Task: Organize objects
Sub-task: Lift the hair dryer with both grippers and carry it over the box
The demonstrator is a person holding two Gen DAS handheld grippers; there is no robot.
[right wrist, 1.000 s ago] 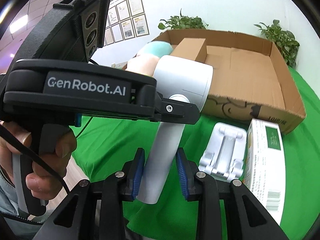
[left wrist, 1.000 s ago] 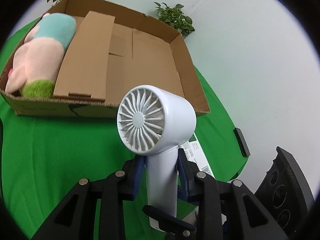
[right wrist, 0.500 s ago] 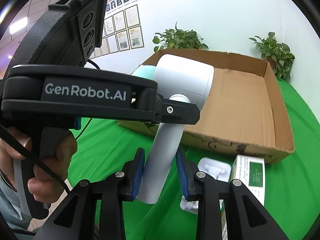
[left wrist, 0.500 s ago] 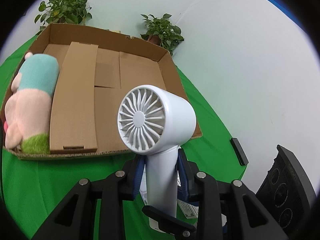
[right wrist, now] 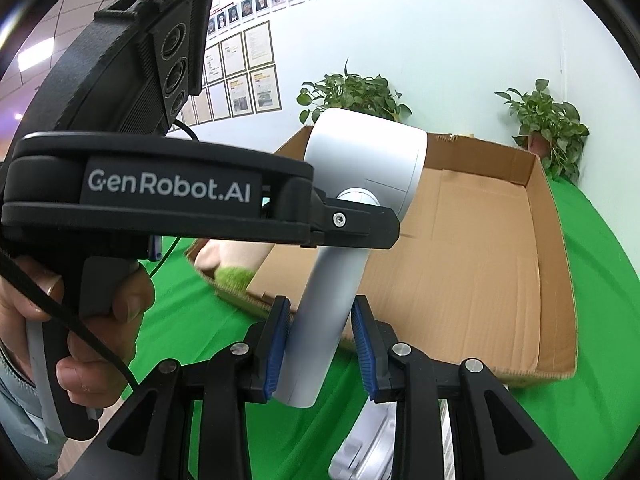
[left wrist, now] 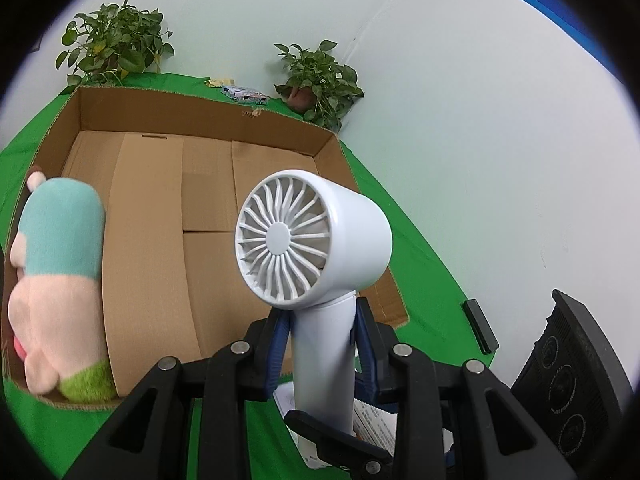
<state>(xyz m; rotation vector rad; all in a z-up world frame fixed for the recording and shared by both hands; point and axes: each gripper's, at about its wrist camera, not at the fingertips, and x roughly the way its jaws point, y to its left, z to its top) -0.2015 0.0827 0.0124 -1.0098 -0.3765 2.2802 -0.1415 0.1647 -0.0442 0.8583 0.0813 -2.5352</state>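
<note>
A white handheld fan (left wrist: 312,240) is held by its handle in both grippers, above the front edge of an open cardboard box (left wrist: 200,116). My left gripper (left wrist: 322,328) is shut on the handle just below the fan head. In the right wrist view my right gripper (right wrist: 320,344) is shut on the lower handle of the fan (right wrist: 364,160), and the left gripper's finger crosses the fan's neck above it. A pink, teal and green plush toy (left wrist: 56,272) lies along the box's left side.
A green cloth (left wrist: 420,280) covers the table. Under the grippers lie a white stand (right wrist: 360,452) and a labelled carton (left wrist: 376,416). A small black bar (left wrist: 480,326) lies near the right edge. Two potted plants (left wrist: 112,48) (left wrist: 316,80) stand behind the box. A hand (right wrist: 100,320) holds the left gripper.
Both grippers have risen with the fan and carried it towards the box, whose floor now shows beneath the fan head. The grip on the handle is unchanged.
</note>
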